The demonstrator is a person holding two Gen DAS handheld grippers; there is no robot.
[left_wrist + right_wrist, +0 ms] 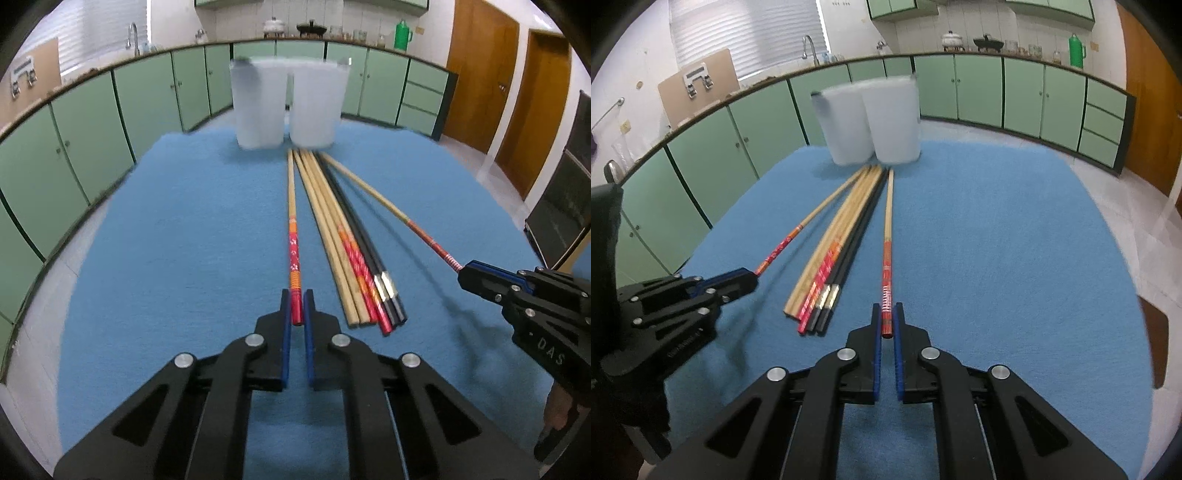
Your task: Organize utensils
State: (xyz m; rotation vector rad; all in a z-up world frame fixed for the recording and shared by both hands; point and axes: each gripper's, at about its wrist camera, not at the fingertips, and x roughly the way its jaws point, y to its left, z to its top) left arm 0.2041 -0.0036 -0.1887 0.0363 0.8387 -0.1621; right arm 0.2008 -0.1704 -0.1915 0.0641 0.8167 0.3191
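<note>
Both tongs (pixel 296 308) (pixel 887 321) nearly closed — each pinching one chopstick (pixel 292 229) (pixel 887 236).

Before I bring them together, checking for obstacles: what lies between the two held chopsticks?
A bundle of chopsticks lies on the blue cloth, in both wrist views.

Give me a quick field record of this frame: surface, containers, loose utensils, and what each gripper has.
surface: blue cloth covering the table
containers: two translucent white cups side by side at the far end, upright, blurred
loose pile: bundle of chopsticks lying on the cloth, plain wood, red-patterned and black, tips toward the cups
left gripper: shut on a red-handled chopstick, left of the pile
right gripper: shut on a second red-handled chopstick, right of the pile
chopsticks in cups: none visible
</note>
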